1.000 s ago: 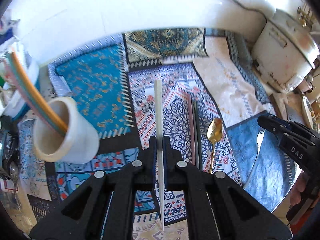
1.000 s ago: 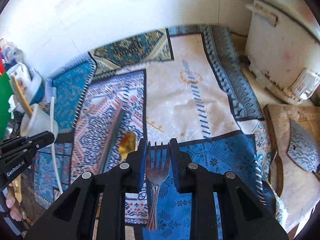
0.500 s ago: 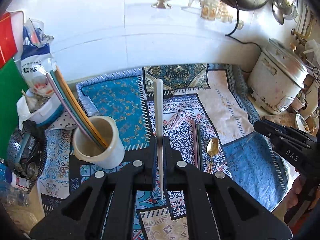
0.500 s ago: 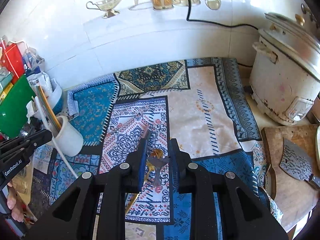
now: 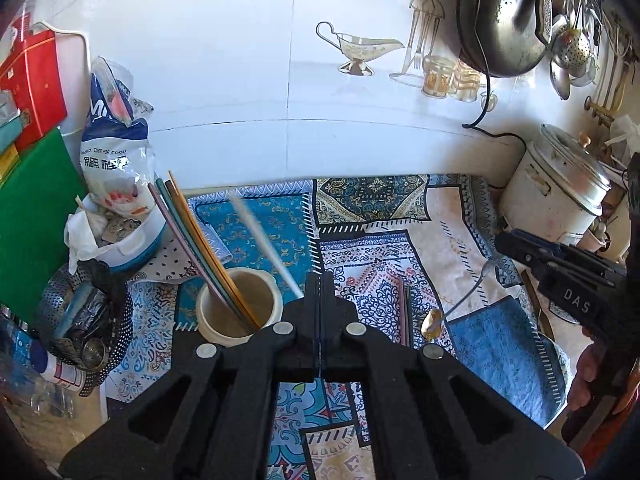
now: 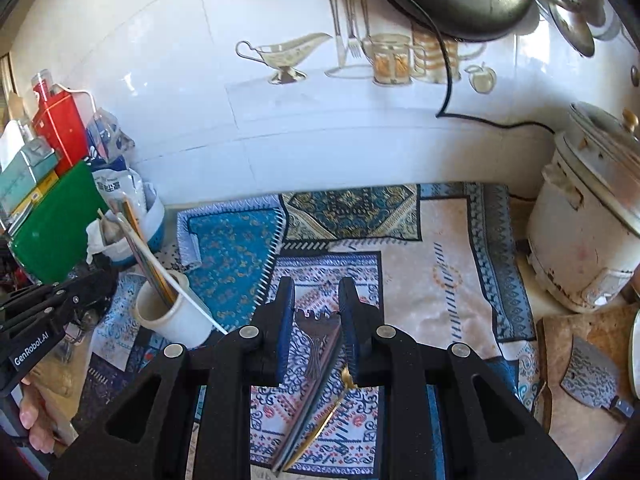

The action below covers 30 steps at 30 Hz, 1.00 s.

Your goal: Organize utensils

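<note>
White and thin, the chopstick slants toward eleven o'clock from the left gripper, whose jaws are pressed fully together on it above the cup. The right gripper has its jaws narrowly parted around a fork above the counter's patterned cloth.

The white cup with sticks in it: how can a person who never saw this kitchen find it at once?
Start at the patterned cloth that covers the counter and go to its left side, near the green board. The white cup stands there upright. It alone holds long coloured sticks, which lean left out of its mouth.
</note>
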Motion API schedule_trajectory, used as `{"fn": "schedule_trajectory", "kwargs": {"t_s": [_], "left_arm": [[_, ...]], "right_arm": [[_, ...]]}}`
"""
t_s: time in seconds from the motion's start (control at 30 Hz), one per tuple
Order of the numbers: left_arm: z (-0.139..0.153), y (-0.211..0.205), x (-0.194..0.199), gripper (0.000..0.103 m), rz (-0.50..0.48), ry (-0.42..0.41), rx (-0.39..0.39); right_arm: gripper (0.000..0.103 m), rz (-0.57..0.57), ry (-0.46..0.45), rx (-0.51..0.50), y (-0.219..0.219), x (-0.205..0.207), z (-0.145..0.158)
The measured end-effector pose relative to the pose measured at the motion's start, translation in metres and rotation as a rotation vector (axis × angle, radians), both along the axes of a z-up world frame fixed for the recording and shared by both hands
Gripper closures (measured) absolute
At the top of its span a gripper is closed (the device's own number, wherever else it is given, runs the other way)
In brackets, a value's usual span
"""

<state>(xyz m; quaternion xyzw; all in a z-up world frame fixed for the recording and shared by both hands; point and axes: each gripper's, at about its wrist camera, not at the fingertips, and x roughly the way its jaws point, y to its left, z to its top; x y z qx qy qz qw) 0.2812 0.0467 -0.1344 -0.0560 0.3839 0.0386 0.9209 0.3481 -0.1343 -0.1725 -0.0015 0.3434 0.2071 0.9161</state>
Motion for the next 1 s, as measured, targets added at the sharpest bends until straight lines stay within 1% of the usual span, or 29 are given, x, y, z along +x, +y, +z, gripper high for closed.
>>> {"fn": "schedule_trajectory", "kwargs": {"t_s": [0.07,0.13,0.2,0.33,0.4,0.47,0.6,0.77,0.83,0.9,1.0], "left_arm": [[-0.005,0.005,0.001,0.103,0.010,0.024,0.003],[-0.014,0.012,0.003,0.101,0.022,0.061,-0.025],[-0.026,0.020,0.006,0.089,0.033,0.106,-0.062],[-0.052,0.026,0.015,0.077,0.062,0.182,-0.099],[-0.063,0.025,0.021,0.069,0.074,0.208,-0.117],[-0.072,0.021,0.029,0.066,0.081,0.232,-0.145],[-0.087,0.008,0.058,0.061,0.079,0.272,-0.197],[-0.113,-0.009,0.114,0.061,0.113,0.337,-0.242],[-0.127,-0.012,0.137,0.061,0.132,0.366,-0.278],[-0.140,-0.016,0.159,0.061,0.162,0.388,-0.273],[-0.157,-0.021,0.186,0.061,0.210,0.408,-0.231]], "right_arm": [[0.083,0.006,-0.001,0.008,0.002,0.001,0.002],[0.083,0.011,0.001,0.014,0.002,0.002,0.003],[0.083,0.016,-0.001,0.019,0.001,0.003,0.004],[0.083,0.013,-0.004,0.020,-0.004,0.006,0.006],[0.083,0.008,0.000,0.019,-0.010,0.009,0.006],[0.083,-0.001,0.003,0.017,-0.016,0.012,0.005],[0.083,-0.016,0.010,0.014,-0.029,0.019,0.003],[0.083,-0.033,0.024,0.015,-0.050,0.027,0.000],[0.083,-0.035,0.032,0.015,-0.056,0.030,-0.002],[0.083,-0.038,0.043,0.011,-0.062,0.033,-0.006],[0.083,-0.045,0.063,0.005,-0.070,0.039,-0.012]]}}
